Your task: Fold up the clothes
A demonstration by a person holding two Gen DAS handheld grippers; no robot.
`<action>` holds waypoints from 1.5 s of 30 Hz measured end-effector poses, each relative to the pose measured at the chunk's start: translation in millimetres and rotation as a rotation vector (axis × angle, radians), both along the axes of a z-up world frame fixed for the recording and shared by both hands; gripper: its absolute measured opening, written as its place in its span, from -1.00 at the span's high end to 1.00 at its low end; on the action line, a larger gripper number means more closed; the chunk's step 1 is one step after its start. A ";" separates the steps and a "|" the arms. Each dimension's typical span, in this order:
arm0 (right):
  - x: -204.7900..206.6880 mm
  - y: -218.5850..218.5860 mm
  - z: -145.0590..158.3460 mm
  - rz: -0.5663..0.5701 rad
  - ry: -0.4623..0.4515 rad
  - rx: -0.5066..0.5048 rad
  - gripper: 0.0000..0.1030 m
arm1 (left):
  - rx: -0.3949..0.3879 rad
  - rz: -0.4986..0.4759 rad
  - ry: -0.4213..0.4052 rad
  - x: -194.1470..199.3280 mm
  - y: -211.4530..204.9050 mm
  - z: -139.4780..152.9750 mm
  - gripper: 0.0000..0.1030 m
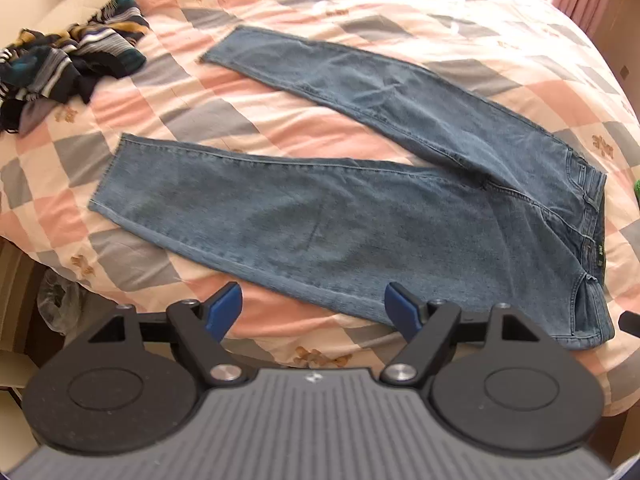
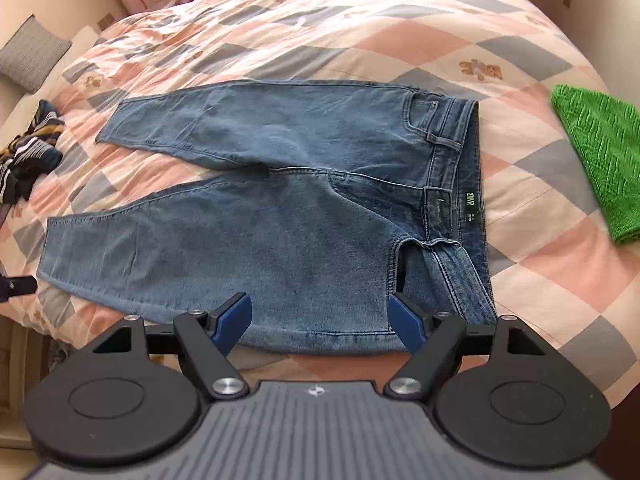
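A pair of blue jeans lies flat on the checked bedspread, legs spread apart toward the left and the waistband at the right. In the right wrist view the jeans fill the middle, with the waistband and a dark label on the right. My left gripper hovers above the near edge of the lower leg, jaws open, nothing between its blue pads. My right gripper hangs over the near hip area beside the waistband, open and empty too.
A crumpled striped garment lies at the far left of the bed, also seen as the striped garment. A green knitted cloth rests on the right. A grey pillow sits at the head. The bed's near edge drops off below the grippers.
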State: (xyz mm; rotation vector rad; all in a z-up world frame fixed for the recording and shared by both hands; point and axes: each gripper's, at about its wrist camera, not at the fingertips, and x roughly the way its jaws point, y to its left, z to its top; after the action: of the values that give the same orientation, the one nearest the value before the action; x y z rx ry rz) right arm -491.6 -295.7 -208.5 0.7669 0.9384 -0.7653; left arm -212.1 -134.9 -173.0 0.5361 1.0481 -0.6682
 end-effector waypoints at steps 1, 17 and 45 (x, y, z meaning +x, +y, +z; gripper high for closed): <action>0.5 3.7 1.8 0.003 0.009 -0.001 -0.59 | -0.001 -0.004 -0.006 -1.6 3.0 2.3 -0.53; -26.2 17.6 -4.6 -0.010 0.081 0.034 -0.69 | 0.062 -0.067 -0.003 -23.7 24.7 -2.3 -0.54; 18.6 18.2 1.0 0.010 0.130 -0.005 -0.74 | 0.091 -0.027 -0.024 38.9 39.6 -6.6 -0.55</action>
State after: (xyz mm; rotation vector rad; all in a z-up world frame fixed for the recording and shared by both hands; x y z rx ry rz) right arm -473.0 -277.5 -207.5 0.7135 1.0557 -0.8156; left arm -173.2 -95.3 -179.7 0.6367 1.0543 -0.6380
